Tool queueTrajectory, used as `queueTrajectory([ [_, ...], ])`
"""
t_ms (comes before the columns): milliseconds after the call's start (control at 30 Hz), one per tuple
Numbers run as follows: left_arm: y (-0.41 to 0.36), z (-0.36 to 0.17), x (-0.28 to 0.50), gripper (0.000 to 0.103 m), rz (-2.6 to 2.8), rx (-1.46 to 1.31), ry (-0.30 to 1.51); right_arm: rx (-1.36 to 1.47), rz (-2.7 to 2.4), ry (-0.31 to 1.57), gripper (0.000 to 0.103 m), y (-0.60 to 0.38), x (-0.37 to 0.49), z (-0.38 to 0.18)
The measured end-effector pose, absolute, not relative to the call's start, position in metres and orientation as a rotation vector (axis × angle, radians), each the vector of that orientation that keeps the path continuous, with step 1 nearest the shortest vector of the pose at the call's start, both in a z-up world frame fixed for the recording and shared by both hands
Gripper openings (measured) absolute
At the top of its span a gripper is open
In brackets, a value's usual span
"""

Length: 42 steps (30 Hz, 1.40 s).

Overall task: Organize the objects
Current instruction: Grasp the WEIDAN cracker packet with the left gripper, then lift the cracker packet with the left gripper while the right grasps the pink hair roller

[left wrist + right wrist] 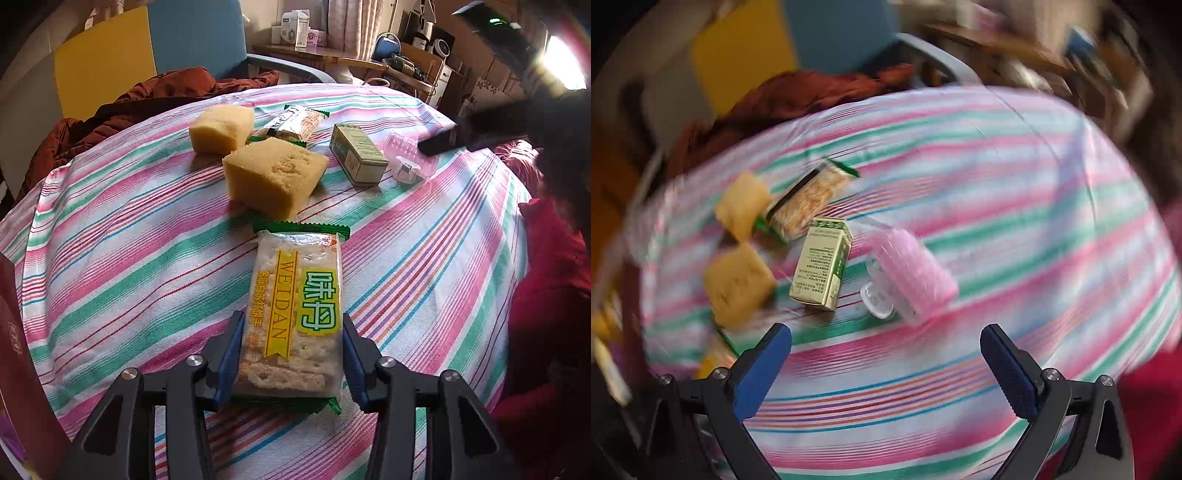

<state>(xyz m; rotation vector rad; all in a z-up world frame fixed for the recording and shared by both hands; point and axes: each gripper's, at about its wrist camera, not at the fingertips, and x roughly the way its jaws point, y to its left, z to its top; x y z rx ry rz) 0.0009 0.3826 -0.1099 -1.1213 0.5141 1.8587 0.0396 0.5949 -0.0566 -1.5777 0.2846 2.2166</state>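
Now our left gripper (291, 354) is clamped on the cracker pack (295, 314), low over the striped cloth (129, 258); right gripper (886, 354) gapes w/ nothing between, near the pink roller (912, 273).

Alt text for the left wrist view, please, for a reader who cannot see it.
The left gripper is shut on a green-edged cracker packet lying on a striped tablecloth. Beyond it sit two yellow cake blocks, a second snack packet, a small green box and a pink plastic roller.
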Motion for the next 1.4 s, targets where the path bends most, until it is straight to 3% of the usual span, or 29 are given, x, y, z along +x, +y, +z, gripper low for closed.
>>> queueTrajectory([
  [100,0.381,-0.111,-0.002,0.049,1.851,-1.127,0.485,-1.705,2.188,0.142,0.103,0.599,0.033,-0.071],
  [333,0.377,-0.111,-0.001,0.049,1.861,-1.119,0.473,-1.784,2.153,0.164,0.103,0.626,0.018,-0.099],
  [367,0.377,-0.111,-0.001,0.049,1.862,-1.12,0.469,-1.783,2.154,0.179,0.099,0.629,0.017,-0.101],
  [400,0.377,-0.111,-0.001,0.049,1.863,-1.118,0.471,-1.788,2.149,0.196,0.084,0.632,0.017,-0.103],
  [467,0.377,-0.111,-0.001,0.049,1.865,-1.112,0.474,-1.783,2.185,0.261,0.068,0.635,0.021,-0.103],
  [700,0.371,-0.11,0.002,0.048,1.879,-1.099,0.456,-1.766,2.175,0.279,0.068,0.62,0.056,-0.088],
  [967,0.345,-0.098,0.003,0.048,1.898,-1.139,0.365,-1.567,2.338,0.344,0.068,0.592,0.084,-0.03],
  [1400,0.258,-0.017,0.0,0.048,2.112,-0.989,0.201,-1.443,2.607,0.409,0.068,0.482,0.039,-0.002],
])
